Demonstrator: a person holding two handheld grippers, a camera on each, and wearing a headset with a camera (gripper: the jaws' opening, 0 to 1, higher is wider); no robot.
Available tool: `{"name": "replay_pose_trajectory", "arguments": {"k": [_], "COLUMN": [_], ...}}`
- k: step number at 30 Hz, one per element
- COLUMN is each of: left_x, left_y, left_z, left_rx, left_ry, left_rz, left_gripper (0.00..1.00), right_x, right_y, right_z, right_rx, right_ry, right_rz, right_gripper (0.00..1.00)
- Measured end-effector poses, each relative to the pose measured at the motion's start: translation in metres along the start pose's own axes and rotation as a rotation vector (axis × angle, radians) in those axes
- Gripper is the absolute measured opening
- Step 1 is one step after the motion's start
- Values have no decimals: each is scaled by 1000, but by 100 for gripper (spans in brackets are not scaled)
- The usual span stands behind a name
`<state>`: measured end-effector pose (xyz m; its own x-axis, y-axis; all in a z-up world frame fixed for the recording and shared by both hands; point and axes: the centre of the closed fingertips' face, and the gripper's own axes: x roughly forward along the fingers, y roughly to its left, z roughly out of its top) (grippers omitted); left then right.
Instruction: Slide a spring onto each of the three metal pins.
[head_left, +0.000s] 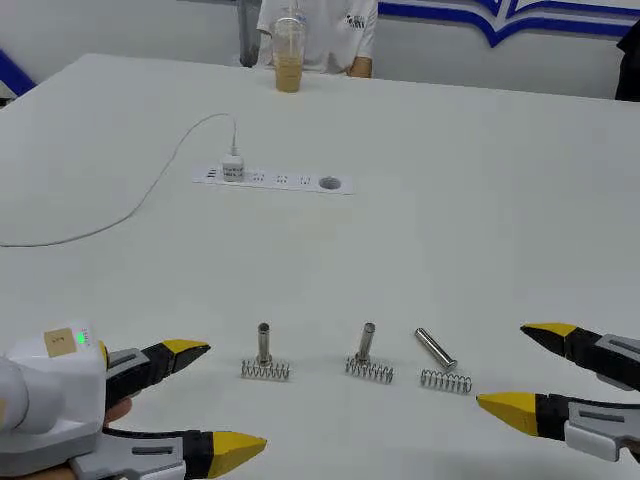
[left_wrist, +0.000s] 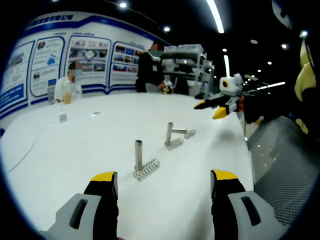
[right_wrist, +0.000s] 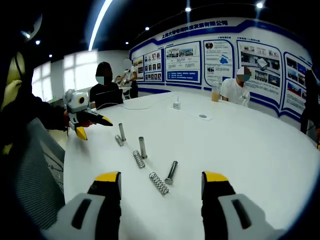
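Three metal pins lie in a row on the white table. The left pin (head_left: 264, 342) and the middle pin (head_left: 366, 341) stand upright; the right pin (head_left: 435, 348) lies on its side. A spring rests flat in front of each: left spring (head_left: 265, 371), middle spring (head_left: 369, 371), right spring (head_left: 446, 381). My left gripper (head_left: 218, 395) is open at the lower left, short of the left pin (left_wrist: 138, 154). My right gripper (head_left: 528, 368) is open at the lower right, beside the fallen pin (right_wrist: 171, 172) and its spring (right_wrist: 159, 183). Both hold nothing.
A white power strip (head_left: 272, 179) with a plugged charger and cable (head_left: 150, 190) lies mid-table. A cup of drink (head_left: 288, 52) stands at the far edge, where a person in white sits. Other people stand at another table in the background.
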<state>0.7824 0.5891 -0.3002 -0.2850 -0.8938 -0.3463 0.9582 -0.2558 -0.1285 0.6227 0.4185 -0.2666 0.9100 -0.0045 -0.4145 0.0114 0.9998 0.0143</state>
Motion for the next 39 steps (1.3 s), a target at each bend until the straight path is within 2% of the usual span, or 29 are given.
{"name": "replay_pose_trajectory", "arguments": {"k": [8, 17, 29, 39], "left_x": [0, -1, 0, 0], "left_y": [2, 1, -1, -1], "left_z": [1, 1, 2, 1], "left_rx": [2, 1, 1, 1], "left_ry": [-2, 0, 2, 5], "left_rz": [1, 5, 8, 9], "left_gripper": [77, 77, 76, 76], "right_x": [10, 25, 45, 65], "right_y": [-2, -12, -26, -28], "right_z": [8, 6, 10, 9], "right_rx": [-7, 12, 6, -35], "right_ry": [35, 108, 172, 253], "right_rz": [6, -18, -62, -77], "right_gripper": [58, 45, 38, 31]}}
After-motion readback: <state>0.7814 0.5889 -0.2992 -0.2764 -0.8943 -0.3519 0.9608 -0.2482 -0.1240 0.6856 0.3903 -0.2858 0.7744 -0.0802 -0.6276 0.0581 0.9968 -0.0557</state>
